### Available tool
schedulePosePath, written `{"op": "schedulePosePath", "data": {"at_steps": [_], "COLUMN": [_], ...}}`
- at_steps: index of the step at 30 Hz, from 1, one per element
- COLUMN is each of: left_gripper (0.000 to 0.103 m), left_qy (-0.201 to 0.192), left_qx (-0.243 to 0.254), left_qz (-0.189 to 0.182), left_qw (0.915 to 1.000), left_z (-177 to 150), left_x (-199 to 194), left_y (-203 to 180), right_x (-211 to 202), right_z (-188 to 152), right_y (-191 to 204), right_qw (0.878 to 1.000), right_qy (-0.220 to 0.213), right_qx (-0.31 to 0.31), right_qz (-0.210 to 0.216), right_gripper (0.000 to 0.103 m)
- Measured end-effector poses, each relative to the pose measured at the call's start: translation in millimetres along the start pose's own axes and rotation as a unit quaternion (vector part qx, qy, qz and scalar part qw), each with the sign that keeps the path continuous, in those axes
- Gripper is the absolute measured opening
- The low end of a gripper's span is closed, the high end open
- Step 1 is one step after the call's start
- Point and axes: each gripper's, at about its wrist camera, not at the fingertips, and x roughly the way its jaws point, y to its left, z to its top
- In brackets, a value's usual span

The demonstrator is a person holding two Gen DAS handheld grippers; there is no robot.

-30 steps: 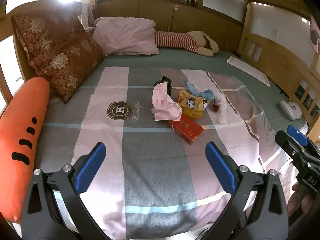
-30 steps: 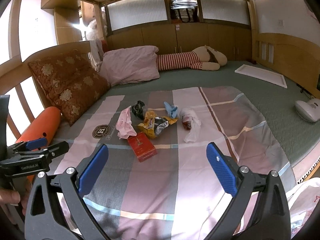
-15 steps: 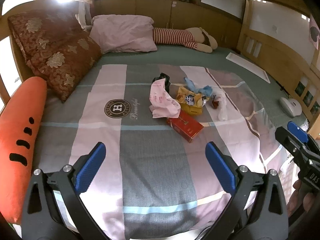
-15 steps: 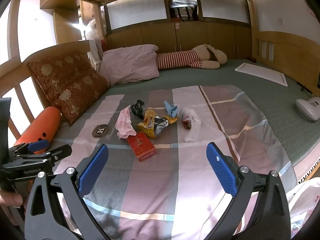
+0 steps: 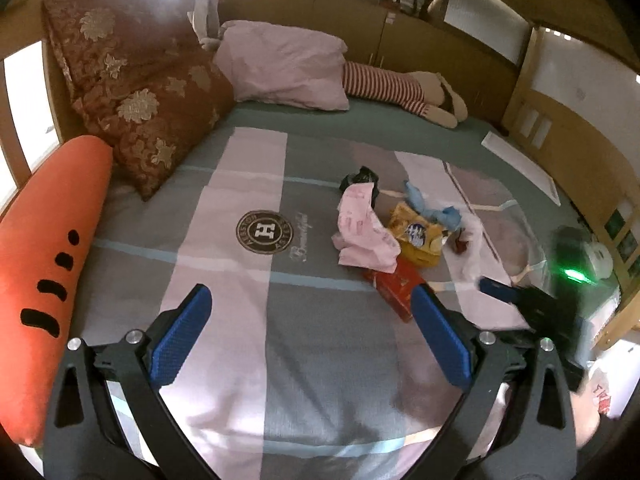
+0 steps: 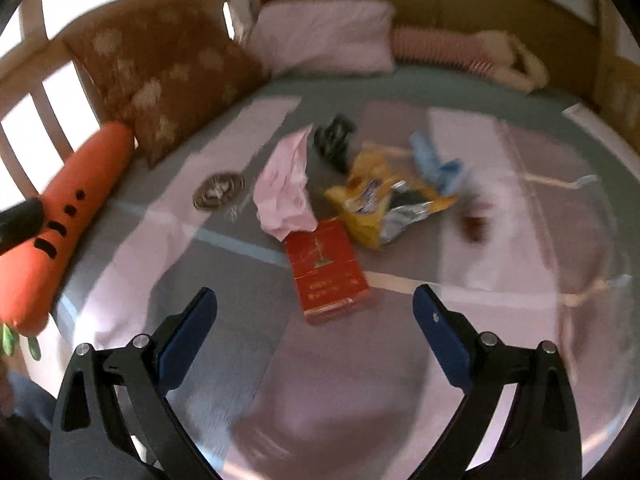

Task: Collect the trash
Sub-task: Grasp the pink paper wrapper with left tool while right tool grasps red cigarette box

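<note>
A heap of trash lies on the striped bedspread: a red box (image 6: 326, 270), a crumpled pink wrapper (image 6: 286, 188), a yellow snack bag (image 6: 376, 208), a black scrap (image 6: 334, 140), a blue wrapper (image 6: 438, 164) and a white wrapper with a red bit (image 5: 470, 246). The red box (image 5: 396, 286) shows in the left wrist view too. My right gripper (image 6: 314, 320) is open and empty, low over the bed just short of the red box. My left gripper (image 5: 306, 326) is open and empty, left of the heap. The right gripper (image 5: 520, 300) shows blurred at the left view's right edge.
An orange carrot pillow (image 5: 44, 252) lies along the left bed edge. Brown floral cushions (image 5: 136, 92), a pink pillow (image 5: 284, 66) and a striped plush toy (image 5: 400, 88) lie at the head. A white plastic bag (image 5: 612, 380) hangs off the bed's near right side.
My right gripper has swept forward and down toward the red box, blurring its view. My left gripper has shifted slightly closer to the bed. Both stay open.
</note>
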Motion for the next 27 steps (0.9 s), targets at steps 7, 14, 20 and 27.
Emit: {"op": "schedulePosePath", "data": {"at_steps": [7, 14, 20, 27], "left_gripper": [0.099, 0.099, 0.099, 0.099], "left_qy": [0.011, 0.041, 0.08, 0.112], "left_qx": [0.014, 0.028, 0.045, 0.104], "left_qz": [0.005, -0.001, 0.008, 0.005], "left_qw": [0.9998, 0.9988, 0.9957, 0.9882], "left_z": [1.6, 17.4, 18.4, 5.3], "left_x": [14.0, 57.4, 111.9, 165.7], "left_y": [-9.9, -24.0, -35.3, -74.1], "right_x": [64.6, 17.8, -69.7, -86.1], "right_z": [0.6, -0.8, -9.5, -14.8], "right_y": [-0.2, 10.5, -18.9, -37.8], "right_qw": [0.998, 0.997, 0.997, 0.988], "right_qy": [0.052, 0.076, -0.003, -0.064], "right_qx": [-0.034, -0.02, 0.078, 0.143], "right_qz": [-0.012, 0.016, 0.014, 0.002], "right_gripper": [0.076, 0.057, 0.057, 0.057]}}
